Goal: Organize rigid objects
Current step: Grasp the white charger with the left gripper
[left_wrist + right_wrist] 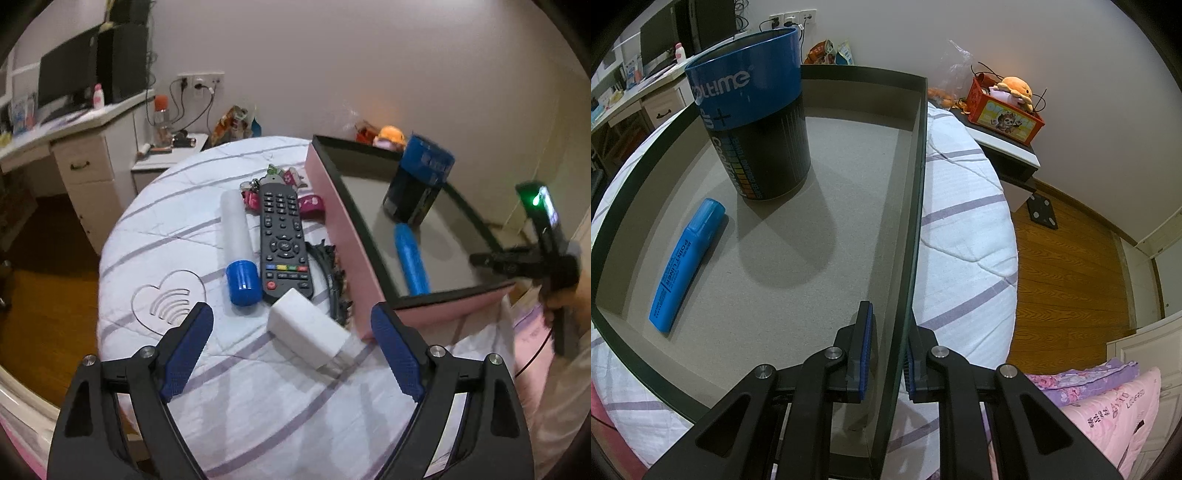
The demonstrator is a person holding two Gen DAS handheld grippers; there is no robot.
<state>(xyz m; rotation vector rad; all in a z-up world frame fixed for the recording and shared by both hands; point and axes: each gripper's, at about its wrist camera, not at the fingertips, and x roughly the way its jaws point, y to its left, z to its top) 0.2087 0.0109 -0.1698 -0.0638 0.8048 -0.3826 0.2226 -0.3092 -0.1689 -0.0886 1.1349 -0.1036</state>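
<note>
My left black two-finger tool with blue ribbed pads hovers level, jaws spread wide and holding nothing. My right black two-finger tool with blue pads points forward, jaws nearly closed, pinching a thin upright wall between them.

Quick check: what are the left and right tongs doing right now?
Left tongs: open, empty, above the white charger.
Right tongs: closed on the box wall.

A plain pale wall backs the bed. A white desk holds a dark monitor. Wood floor glows warm beside it.
</note>
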